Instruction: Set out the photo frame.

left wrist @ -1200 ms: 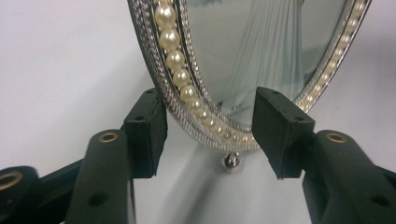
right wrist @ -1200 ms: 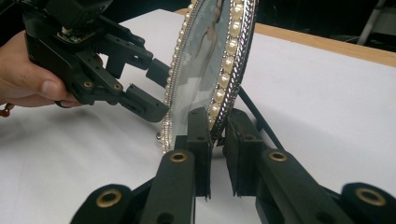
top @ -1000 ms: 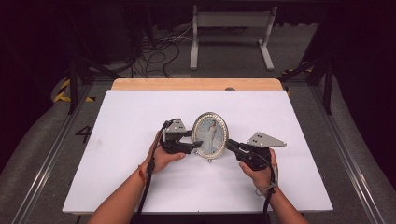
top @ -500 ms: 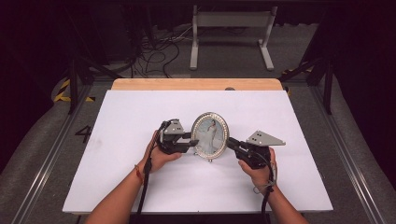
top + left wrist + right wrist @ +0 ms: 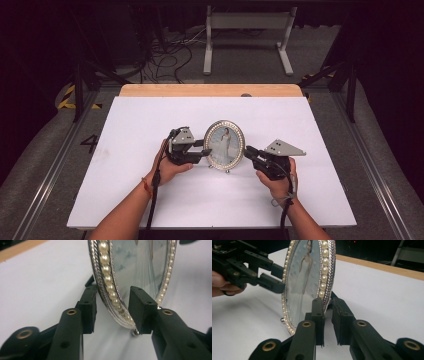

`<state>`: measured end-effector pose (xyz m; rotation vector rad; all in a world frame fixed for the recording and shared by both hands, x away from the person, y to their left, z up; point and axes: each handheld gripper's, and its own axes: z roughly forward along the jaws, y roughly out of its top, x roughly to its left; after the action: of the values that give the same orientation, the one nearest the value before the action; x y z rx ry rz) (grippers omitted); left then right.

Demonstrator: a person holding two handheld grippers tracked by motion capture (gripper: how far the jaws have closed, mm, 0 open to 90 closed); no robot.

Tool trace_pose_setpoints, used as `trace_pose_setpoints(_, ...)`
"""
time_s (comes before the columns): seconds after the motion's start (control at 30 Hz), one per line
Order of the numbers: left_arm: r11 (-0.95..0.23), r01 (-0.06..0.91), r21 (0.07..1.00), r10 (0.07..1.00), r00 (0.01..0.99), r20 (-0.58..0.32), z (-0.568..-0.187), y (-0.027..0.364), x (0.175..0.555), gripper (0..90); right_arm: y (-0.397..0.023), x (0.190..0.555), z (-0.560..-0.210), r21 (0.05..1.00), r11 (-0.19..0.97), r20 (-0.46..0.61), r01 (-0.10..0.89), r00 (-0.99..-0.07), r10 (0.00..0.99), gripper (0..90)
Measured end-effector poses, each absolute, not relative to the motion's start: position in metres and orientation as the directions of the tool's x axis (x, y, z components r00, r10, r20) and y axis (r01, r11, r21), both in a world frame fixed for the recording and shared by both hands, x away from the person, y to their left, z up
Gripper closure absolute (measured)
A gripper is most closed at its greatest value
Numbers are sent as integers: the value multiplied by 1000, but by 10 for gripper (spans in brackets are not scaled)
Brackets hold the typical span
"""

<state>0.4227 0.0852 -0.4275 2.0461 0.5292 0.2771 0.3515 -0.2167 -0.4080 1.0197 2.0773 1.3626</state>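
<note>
High view: an oval frame [image 5: 224, 145] stands upright mid-counter [image 5: 150, 120], between left tongs [image 5: 204, 152] and right tongs [image 5: 248, 151].

Left gripper view: the left tongs straddle the pearl rim, narrow, with gaps visible.

Right gripper view: the right tongs [image 5: 327, 312], just easing open, sit narrow around the rim's edge; contact unclear.

The oval frame [image 5: 132, 277] is cut off at the top; whether its rim is touched by the left gripper [image 5: 112, 312] cannot be told.
</note>
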Motion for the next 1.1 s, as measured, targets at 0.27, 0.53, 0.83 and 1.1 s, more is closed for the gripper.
trace_pose_setpoints(0.27, -444, 238, 864, 466, 885, -3, -427, 87, 423, 671, -211, 352, -417, 896, 258, 36, 361, -640, 768, 776)
trace_pose_setpoints(0.53, -456, 245, 856, 473, 881, 0, -424, 88, 418, 686, -210, 353, -421, 900, 253, 38, 356, -641, 766, 786)
trace_pose_setpoints(0.83, -489, 237, 839, 501, 864, 48, -420, 83, 403, 671, -213, 359, -423, 898, 233, 61, 374, -630, 775, 779)
trace_pose_setpoints(1.1, -483, 263, 835, 511, 859, 25, -423, 86, 402, 683, -209, 360, -421, 901, 243, 42, 359, -631, 775, 780)
